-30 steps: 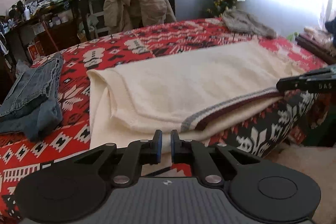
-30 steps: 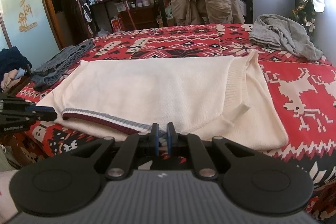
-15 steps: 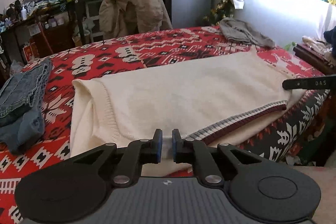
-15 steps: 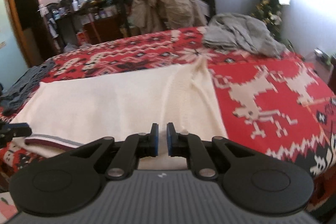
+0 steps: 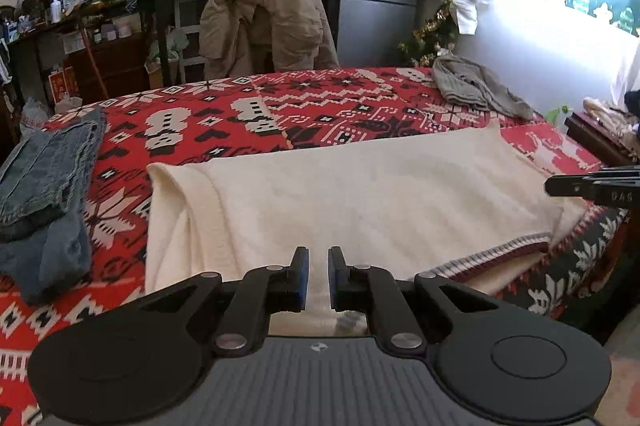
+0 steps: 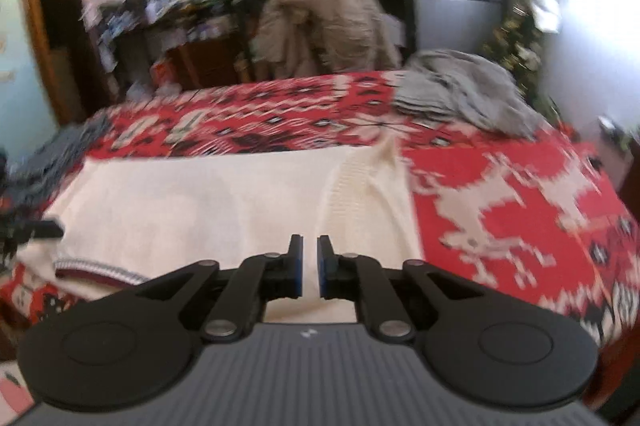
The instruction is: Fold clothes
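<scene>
A cream knitted sweater (image 5: 360, 194) lies folded flat across the near part of the bed, its grey and maroon striped hem (image 5: 500, 254) at the front edge. My left gripper (image 5: 318, 278) hovers over the sweater's near left part, fingers nearly together with only a narrow slit; cloth shows behind them and none is lifted. In the blurred right wrist view, my right gripper (image 6: 310, 266) stands the same way over the sweater (image 6: 200, 206) near its ribbed right edge. Each gripper's tip pokes into the other's view: the right gripper (image 5: 560, 186) and the left gripper (image 6: 48, 228).
The bed has a red patterned blanket (image 5: 320, 106). Folded jeans (image 5: 44, 186) lie at its left, a crumpled grey garment (image 5: 476, 90) at the far right. Behind the bed are a chair with a beige jacket (image 5: 264, 18) and cluttered shelves. A dark side table (image 5: 600, 138) stands at the right.
Both grippers have drifted along the bed's front edge, the right one toward the sweater's right side, where its view now blurs. The sweater lies as before and both stay shut.
</scene>
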{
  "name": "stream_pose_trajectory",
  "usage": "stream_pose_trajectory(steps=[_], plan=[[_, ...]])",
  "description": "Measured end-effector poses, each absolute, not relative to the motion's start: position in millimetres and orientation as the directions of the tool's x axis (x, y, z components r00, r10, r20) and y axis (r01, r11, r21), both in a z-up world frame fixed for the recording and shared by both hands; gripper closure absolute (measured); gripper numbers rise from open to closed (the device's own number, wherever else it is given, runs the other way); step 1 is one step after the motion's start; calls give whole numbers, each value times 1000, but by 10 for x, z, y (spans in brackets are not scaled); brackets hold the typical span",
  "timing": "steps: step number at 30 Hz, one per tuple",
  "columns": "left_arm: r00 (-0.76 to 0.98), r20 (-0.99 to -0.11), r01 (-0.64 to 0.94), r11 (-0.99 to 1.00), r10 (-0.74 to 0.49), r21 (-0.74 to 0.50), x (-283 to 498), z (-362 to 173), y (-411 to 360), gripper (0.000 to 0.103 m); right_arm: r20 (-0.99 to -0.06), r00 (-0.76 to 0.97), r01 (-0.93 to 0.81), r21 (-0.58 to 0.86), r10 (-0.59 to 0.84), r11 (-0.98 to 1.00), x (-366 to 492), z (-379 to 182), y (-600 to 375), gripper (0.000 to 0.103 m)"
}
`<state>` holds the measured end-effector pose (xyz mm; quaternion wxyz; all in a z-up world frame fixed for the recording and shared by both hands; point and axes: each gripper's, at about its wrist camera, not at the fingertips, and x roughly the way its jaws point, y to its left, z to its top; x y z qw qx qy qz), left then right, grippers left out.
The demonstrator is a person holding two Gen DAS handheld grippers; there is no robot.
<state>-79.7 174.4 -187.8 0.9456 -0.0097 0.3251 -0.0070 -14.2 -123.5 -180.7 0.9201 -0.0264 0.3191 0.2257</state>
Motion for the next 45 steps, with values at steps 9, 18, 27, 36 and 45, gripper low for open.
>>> stream_pose_trajectory(steps=[9, 18, 27, 36, 45], plan=[[775, -632, -12, 1000, -7, -27, -626, -1961, 1873, 93, -659, 669, -434, 29, 344, 900, 204, -1897, -896, 96], [770, -638, -45, 997, 0, -55, -267, -1933, 2080, 93, -676, 668, -383, 43, 309, 923, 781, -1893, -819, 96], [767, -641, -90, 993, 20, -78, 171, -1869, 2292, 93, -670, 683, -335, 69, 292, 940, 1288, -1846, -792, 96], [746, -666, -84, 992, 0, -95, -145, -1924, 2209, 93, -693, 653, -388, 40, 305, 921, 935, -1895, -777, 96], [737, -676, -56, 997, 0, -61, -675, -1897, 2094, 93, -710, 608, -458, 50, 354, 887, 169, -1826, -1063, 96]])
